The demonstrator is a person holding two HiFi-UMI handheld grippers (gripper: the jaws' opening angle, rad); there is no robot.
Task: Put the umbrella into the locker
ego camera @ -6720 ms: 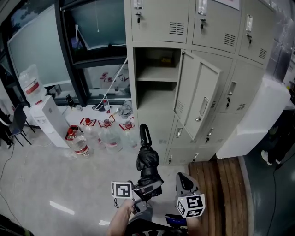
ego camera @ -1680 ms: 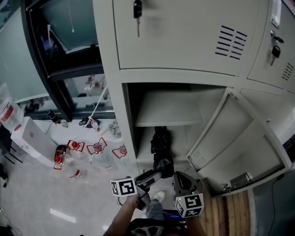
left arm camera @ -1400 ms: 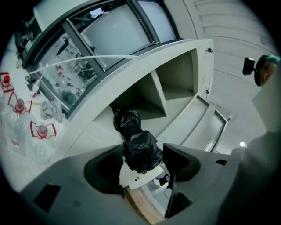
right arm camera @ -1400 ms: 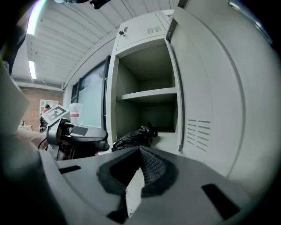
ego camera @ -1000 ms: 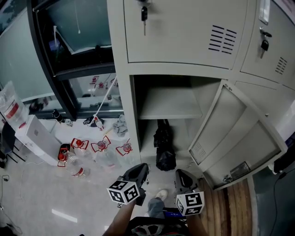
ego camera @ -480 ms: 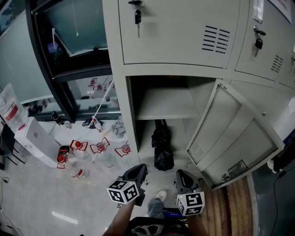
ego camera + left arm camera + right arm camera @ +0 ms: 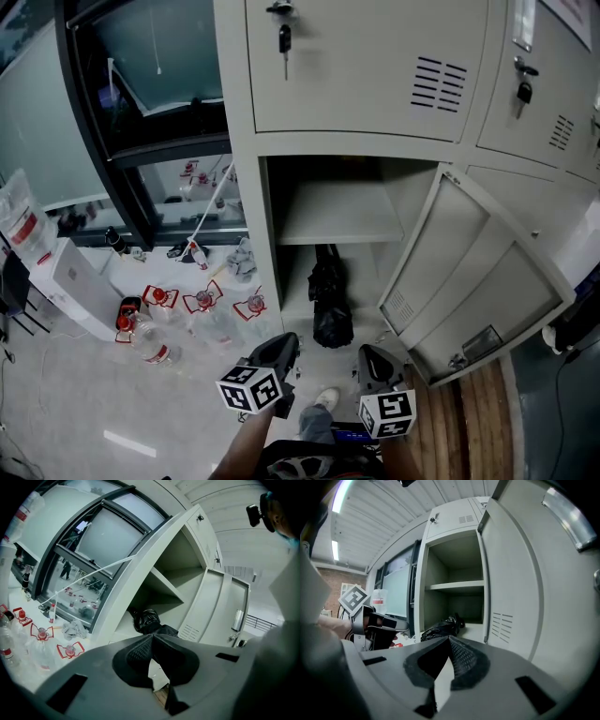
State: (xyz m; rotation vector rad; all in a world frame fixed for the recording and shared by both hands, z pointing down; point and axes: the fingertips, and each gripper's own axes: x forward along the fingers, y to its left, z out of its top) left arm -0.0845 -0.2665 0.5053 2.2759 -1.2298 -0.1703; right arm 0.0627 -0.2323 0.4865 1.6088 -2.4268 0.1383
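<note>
Under the shelf point(image 7: 339, 216), umbrella point(image 7: 330, 300) points lengthwise rearward (left gripper point(image 7: 152, 637), right gripper point(image 7: 449, 639) closed, empty)

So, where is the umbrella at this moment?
In the head view, the umbrella lies at centre inside the open locker, under its shelf, left of the open door.

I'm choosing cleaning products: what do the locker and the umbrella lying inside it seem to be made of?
Locker: apparently thin sheet metal with matte beige paint, judging by the punched vent slots and the folded door edges. Umbrella: probably black synthetic fabric, slightly glossy, since it bunches in soft folds that catch the light.
</note>
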